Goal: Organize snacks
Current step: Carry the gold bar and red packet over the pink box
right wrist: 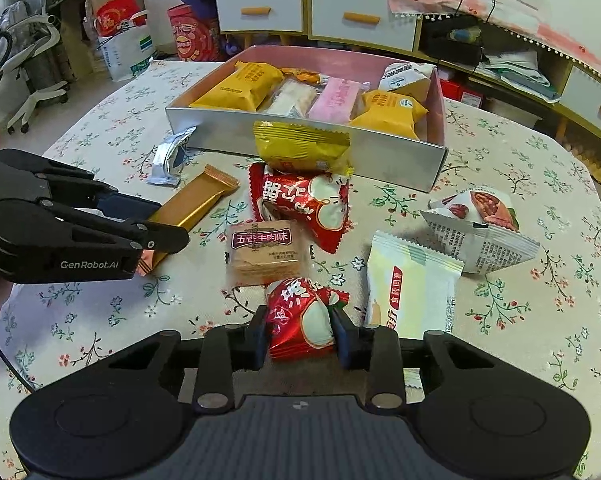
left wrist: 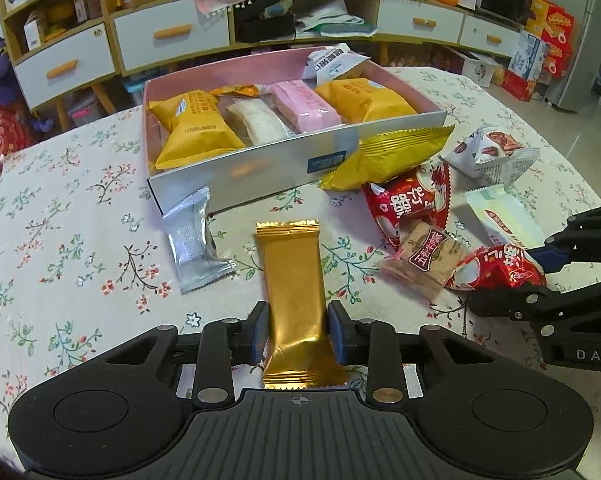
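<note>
Two red packets [right wrist: 300, 322], one gold bar [left wrist: 294, 280], one box [left wrist: 260, 168].

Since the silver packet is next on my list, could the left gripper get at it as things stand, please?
Probably not yet: the left gripper is shut on the gold bar. The silver packet itself lies uncovered.

bright, sharp — fisheye-warped edges

Glossy gold foil bar wrapper [left wrist: 294, 280]; shiny crinkled red plastic packet [right wrist: 302, 322]; matt floral cloth on the desk [left wrist: 80, 216]; matt black plastic grippers.
</note>
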The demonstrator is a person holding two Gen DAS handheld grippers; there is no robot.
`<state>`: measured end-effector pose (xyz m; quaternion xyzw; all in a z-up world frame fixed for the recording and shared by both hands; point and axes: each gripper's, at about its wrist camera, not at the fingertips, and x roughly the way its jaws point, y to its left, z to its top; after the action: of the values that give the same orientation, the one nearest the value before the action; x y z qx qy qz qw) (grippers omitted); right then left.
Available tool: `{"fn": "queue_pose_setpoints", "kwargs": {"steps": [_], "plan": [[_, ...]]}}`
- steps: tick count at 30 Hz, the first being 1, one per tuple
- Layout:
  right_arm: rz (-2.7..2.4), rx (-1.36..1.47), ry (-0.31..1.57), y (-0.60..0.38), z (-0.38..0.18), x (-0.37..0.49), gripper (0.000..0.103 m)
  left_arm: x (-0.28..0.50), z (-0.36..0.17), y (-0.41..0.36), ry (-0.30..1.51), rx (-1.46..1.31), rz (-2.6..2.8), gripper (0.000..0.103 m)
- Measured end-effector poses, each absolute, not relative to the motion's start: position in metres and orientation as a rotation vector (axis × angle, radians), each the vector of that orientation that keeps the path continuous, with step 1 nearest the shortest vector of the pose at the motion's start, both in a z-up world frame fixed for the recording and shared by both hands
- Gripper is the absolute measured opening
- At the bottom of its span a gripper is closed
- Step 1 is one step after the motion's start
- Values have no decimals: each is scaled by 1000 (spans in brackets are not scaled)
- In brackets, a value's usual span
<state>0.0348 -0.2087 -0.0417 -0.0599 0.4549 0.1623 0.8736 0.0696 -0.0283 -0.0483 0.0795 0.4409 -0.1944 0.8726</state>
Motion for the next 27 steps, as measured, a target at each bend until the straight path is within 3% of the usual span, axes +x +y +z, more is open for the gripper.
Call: {"fn": "queue_pose_setpoints", "kwargs": {"steps": [27], "plan": [[312,-49,867,-228,-9,33,4,63,-12,-17,883,92,-436,28]]}}
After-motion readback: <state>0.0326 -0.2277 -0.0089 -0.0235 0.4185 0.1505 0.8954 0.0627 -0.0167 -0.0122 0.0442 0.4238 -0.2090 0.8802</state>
